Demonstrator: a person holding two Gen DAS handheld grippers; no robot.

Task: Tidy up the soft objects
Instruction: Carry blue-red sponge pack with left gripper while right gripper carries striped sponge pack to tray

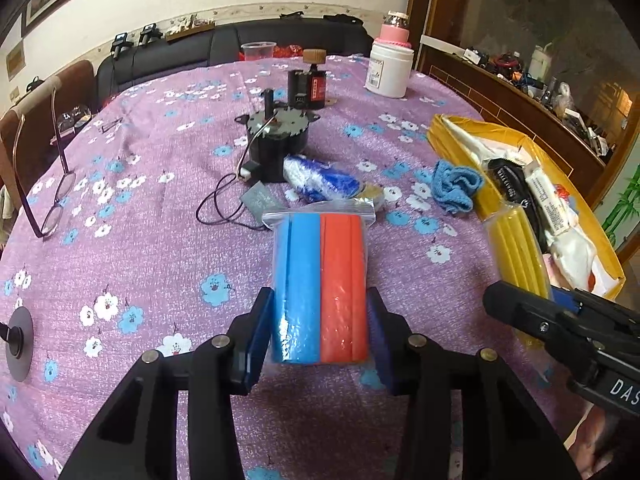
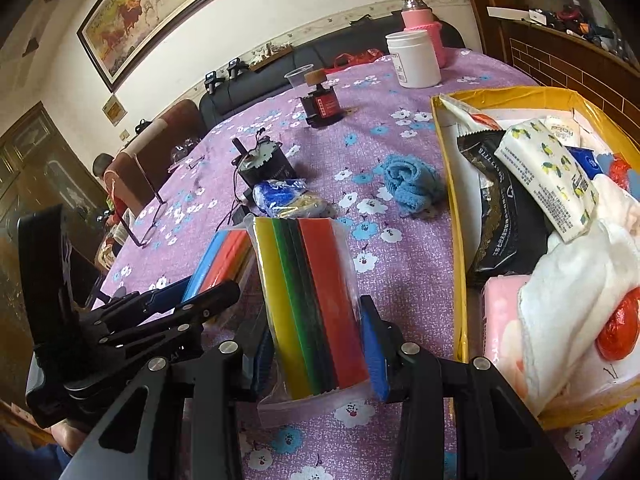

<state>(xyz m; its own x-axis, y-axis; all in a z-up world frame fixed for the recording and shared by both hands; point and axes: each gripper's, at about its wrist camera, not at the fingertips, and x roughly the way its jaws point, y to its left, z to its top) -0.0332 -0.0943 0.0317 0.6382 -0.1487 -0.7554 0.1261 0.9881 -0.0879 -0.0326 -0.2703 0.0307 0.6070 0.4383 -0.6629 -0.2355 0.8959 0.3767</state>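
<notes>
A zip bag of blue and red foam strips [image 1: 320,264] is clamped between the pads of my left gripper [image 1: 319,296], just above the purple flowered cloth. My right gripper [image 2: 316,320] is shut on a second zip bag of yellow, green, black and red strips [image 2: 312,280]. The two bags hang side by side; the left gripper [image 2: 208,286] and its bag [image 2: 224,256] show at the left of the right wrist view. A yellow box [image 2: 460,240] at the right holds tissue packs, a white towel and other packets. On the cloth between lie a blue rolled cloth [image 2: 408,184] and a blue-white packet [image 2: 280,196].
A black motor [image 1: 276,140] with a thin cable stands mid-table, with a small black and red block [image 1: 308,88] behind it. A white jar [image 1: 390,68] and a pink bottle are at the far edge. Glasses [image 1: 52,200] lie at the left. Chairs and a sofa ring the table.
</notes>
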